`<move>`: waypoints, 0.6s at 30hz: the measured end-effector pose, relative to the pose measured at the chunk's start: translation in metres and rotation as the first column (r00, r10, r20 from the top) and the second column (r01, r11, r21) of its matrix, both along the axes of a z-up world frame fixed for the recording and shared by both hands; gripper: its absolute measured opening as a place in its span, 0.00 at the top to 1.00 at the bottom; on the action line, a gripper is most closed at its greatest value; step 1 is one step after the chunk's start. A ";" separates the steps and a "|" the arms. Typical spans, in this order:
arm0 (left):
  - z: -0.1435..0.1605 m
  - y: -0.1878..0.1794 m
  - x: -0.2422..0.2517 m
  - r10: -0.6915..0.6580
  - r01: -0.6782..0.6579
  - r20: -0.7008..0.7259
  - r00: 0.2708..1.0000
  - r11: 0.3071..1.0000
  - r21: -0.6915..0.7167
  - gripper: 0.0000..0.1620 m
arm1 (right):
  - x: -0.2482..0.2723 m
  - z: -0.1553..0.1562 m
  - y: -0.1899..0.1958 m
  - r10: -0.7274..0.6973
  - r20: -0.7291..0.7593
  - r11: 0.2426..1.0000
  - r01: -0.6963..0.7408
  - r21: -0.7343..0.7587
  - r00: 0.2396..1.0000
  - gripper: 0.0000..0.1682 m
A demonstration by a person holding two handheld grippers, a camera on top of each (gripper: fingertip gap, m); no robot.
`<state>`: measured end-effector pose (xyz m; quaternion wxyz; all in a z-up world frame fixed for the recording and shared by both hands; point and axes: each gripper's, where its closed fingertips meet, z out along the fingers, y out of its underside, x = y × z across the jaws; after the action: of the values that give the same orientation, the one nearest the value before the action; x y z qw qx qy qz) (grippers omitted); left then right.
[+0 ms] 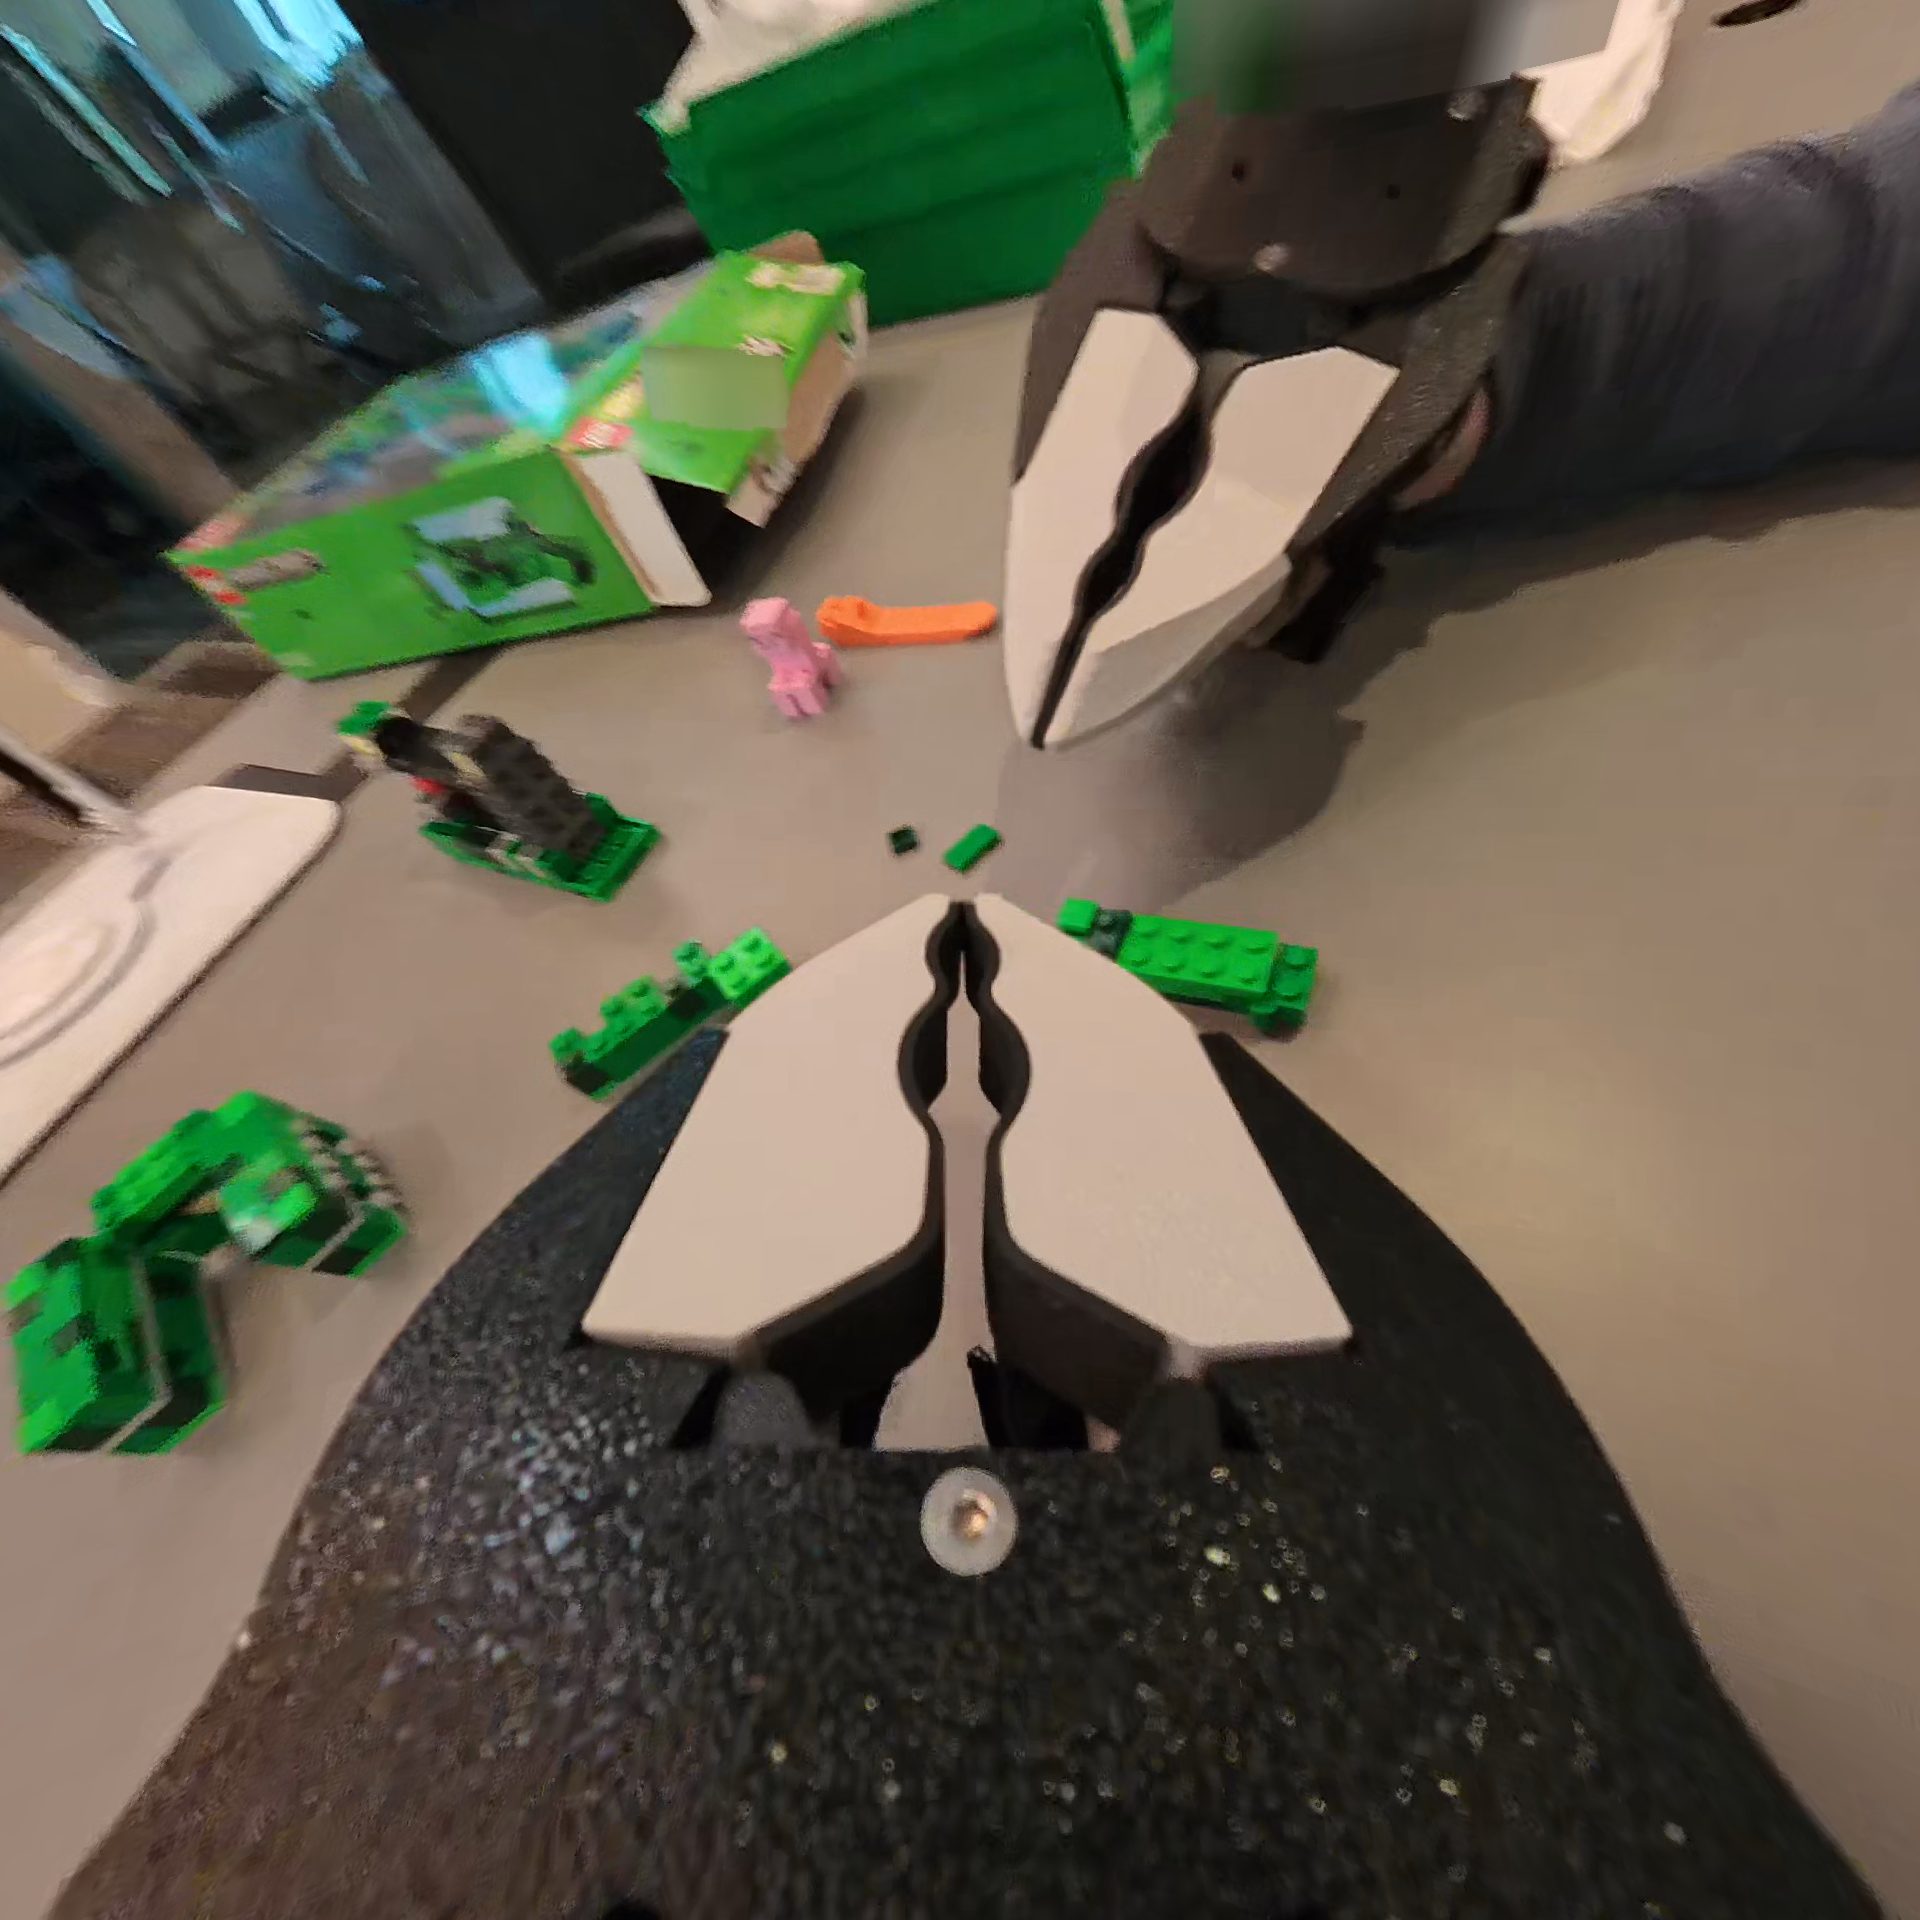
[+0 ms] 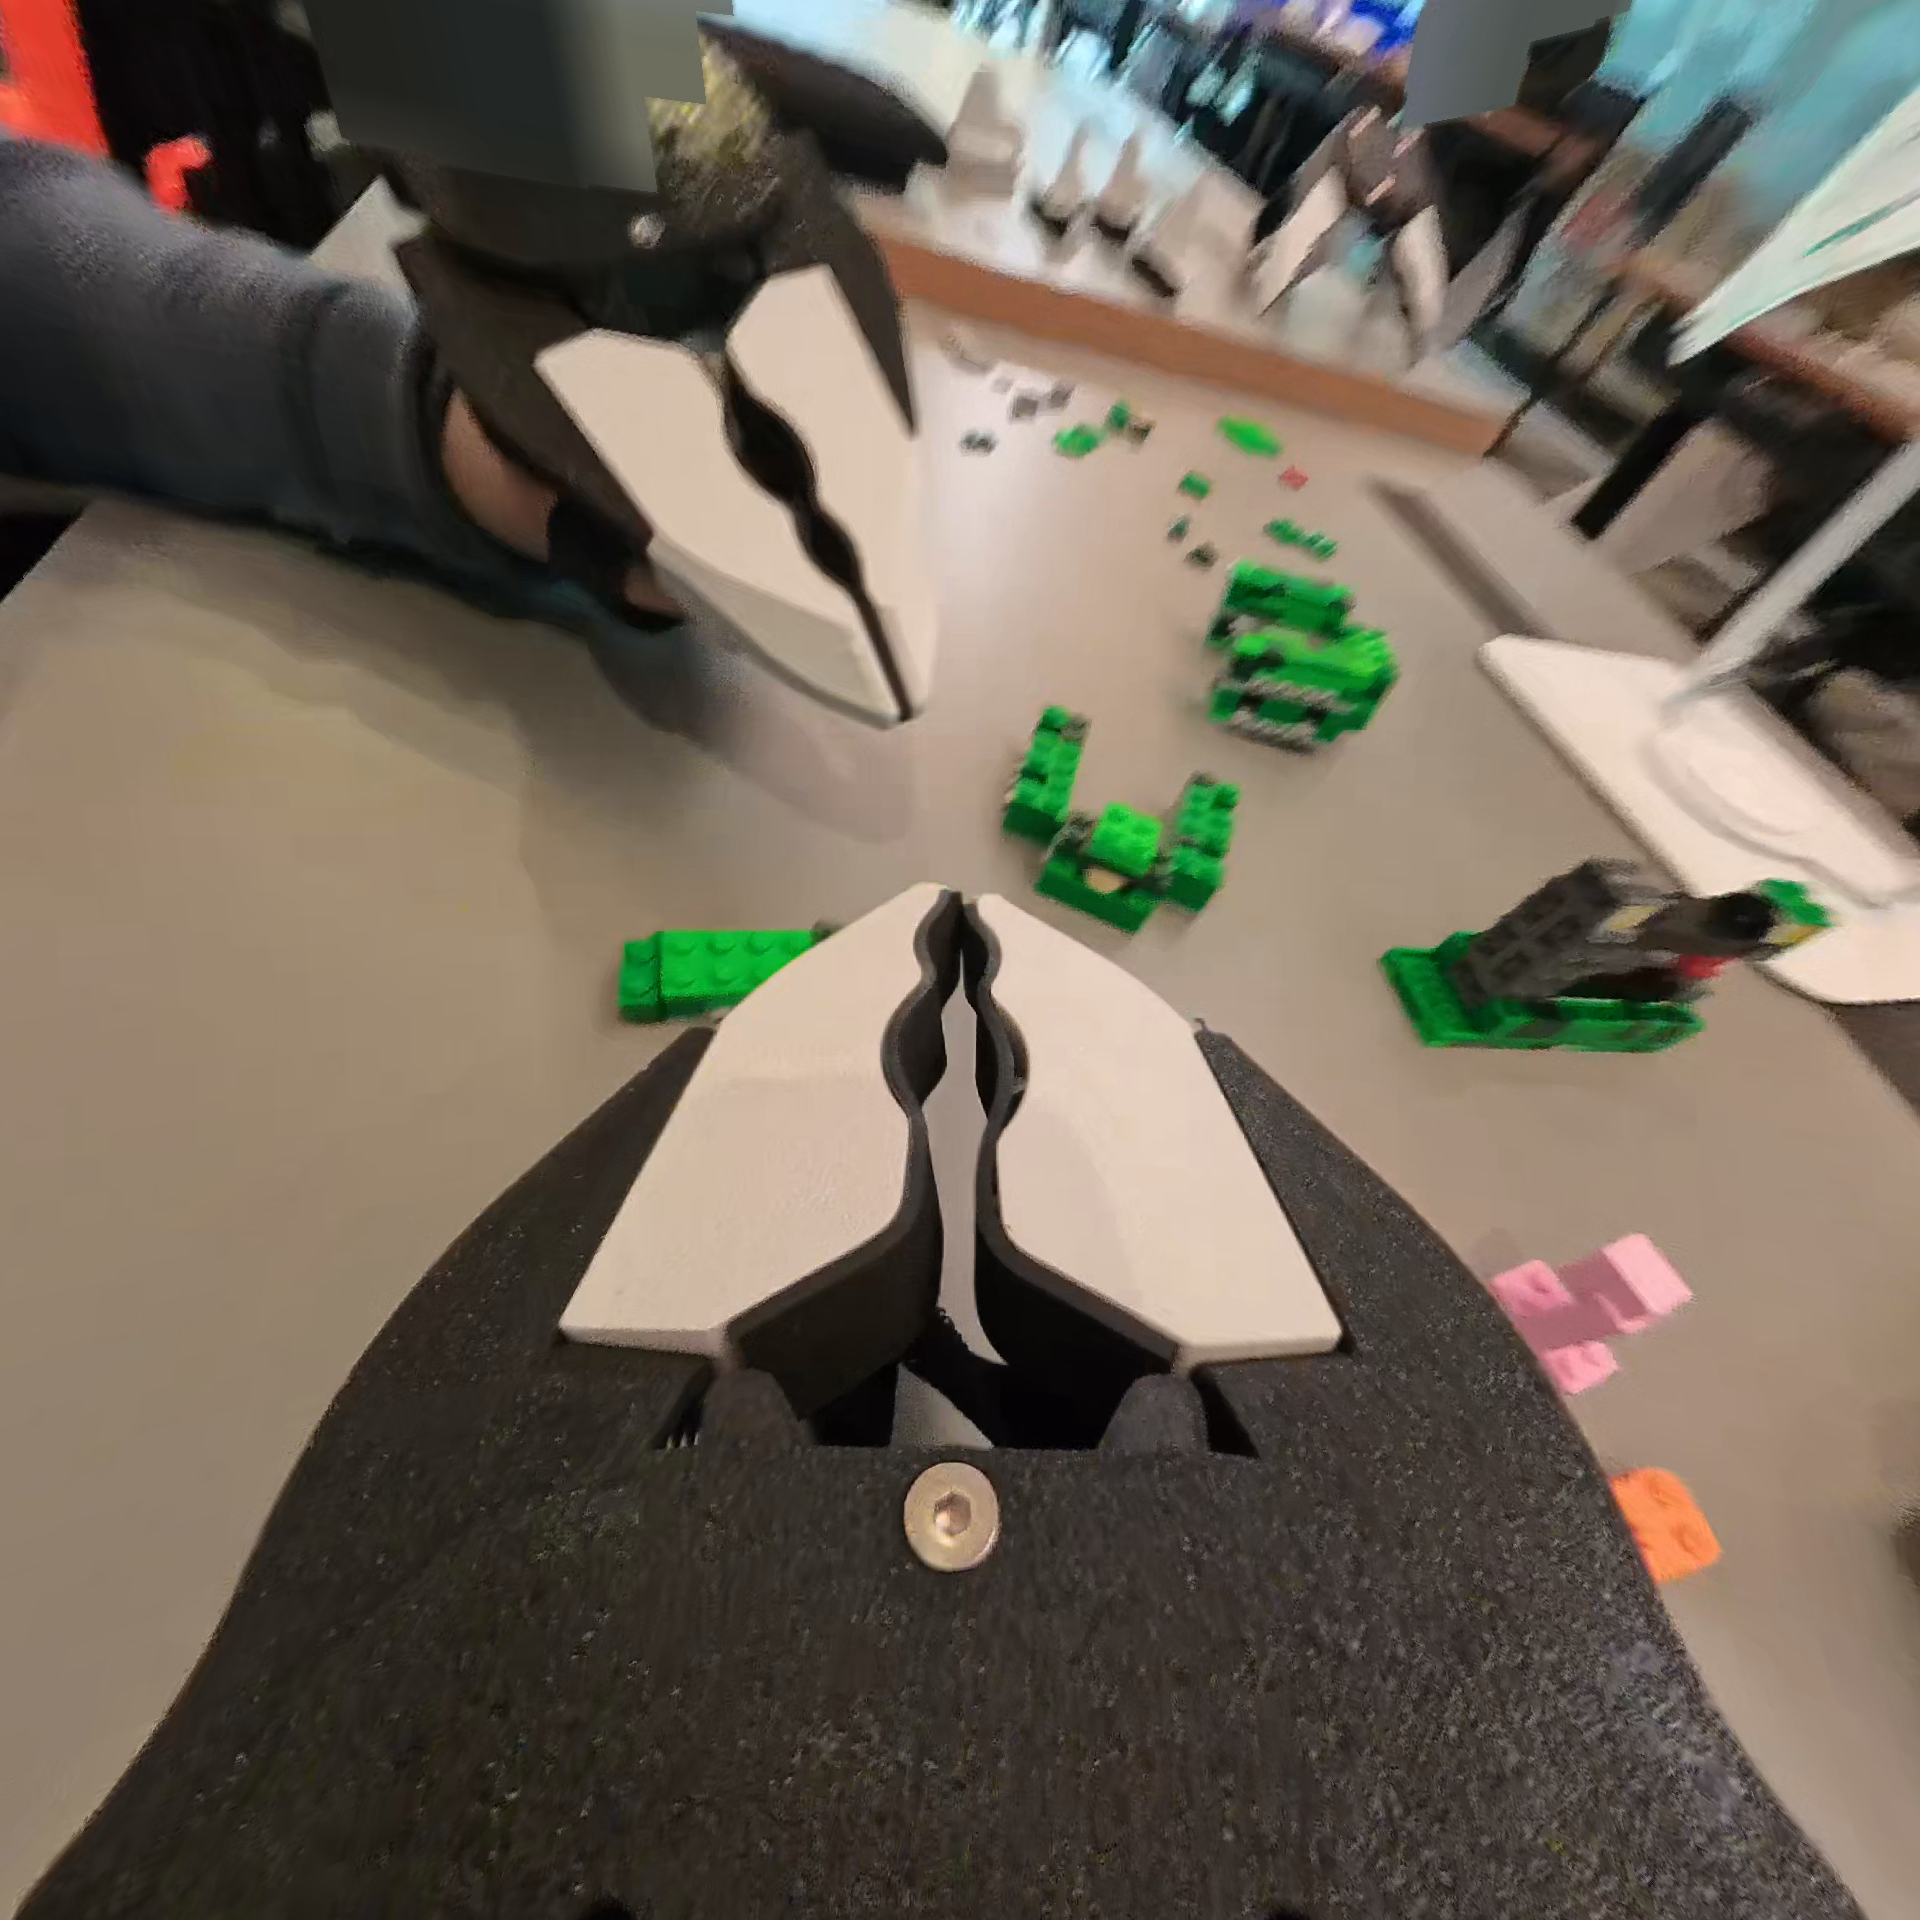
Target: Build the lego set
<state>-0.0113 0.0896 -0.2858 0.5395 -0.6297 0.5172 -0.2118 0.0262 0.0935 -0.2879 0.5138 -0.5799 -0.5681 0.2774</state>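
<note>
My left gripper (image 1: 961, 906) is shut and empty above the grey table (image 1: 1455, 1091). Just past its tips lie two tiny green pieces (image 1: 971, 846). A flat green brick assembly (image 1: 1195, 961) lies to its right and a stepped green piece (image 1: 665, 1003) to its left. My right gripper (image 2: 961, 902) is shut and empty; it also shows in the left wrist view (image 1: 1042, 740), tips down near the table. The flat green assembly (image 2: 707, 968) lies left of its tips, a green U-shaped build (image 2: 1122, 831) ahead. The left gripper also shows in the right wrist view (image 2: 902, 715).
A black and green build (image 1: 520, 805) (image 2: 1558, 971), a green blocky build (image 1: 197, 1247) (image 2: 1299, 665), a pink pig figure (image 1: 795, 660) (image 2: 1590, 1309) and an orange brick separator (image 1: 904, 620) (image 2: 1662, 1522) lie about. Green set boxes (image 1: 436, 540) stand behind. A white stand base (image 2: 1714, 800) lies at the right. Loose small pieces (image 2: 1195, 488) lie far off. About 5 centimeters separates my left fingertips from my right. About 11 centimeters separates my left fingertips from the stepped green piece (image 1: 665, 1003).
</note>
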 end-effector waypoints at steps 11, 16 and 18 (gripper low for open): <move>0.016 0.015 -0.014 0.136 -0.141 0.037 0.990 0.959 0.245 1.00 | 0.013 0.030 0.014 -0.129 -0.223 0.969 0.170 0.178 0.966 1.00; 0.016 0.019 -0.018 0.150 -0.159 0.059 0.987 0.964 0.214 1.00 | 0.016 0.033 0.019 -0.160 -0.234 0.951 0.213 0.225 0.959 1.00; 0.015 0.018 -0.017 0.145 -0.154 0.058 0.988 0.966 0.207 1.00 | 0.017 0.034 0.021 -0.170 -0.241 0.945 0.227 0.233 0.956 1.00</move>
<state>-0.0285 0.1080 -0.2706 0.6286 -0.6014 0.4763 -0.1281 0.0432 0.1146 -0.2543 0.6694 -0.5287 -0.4781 0.2092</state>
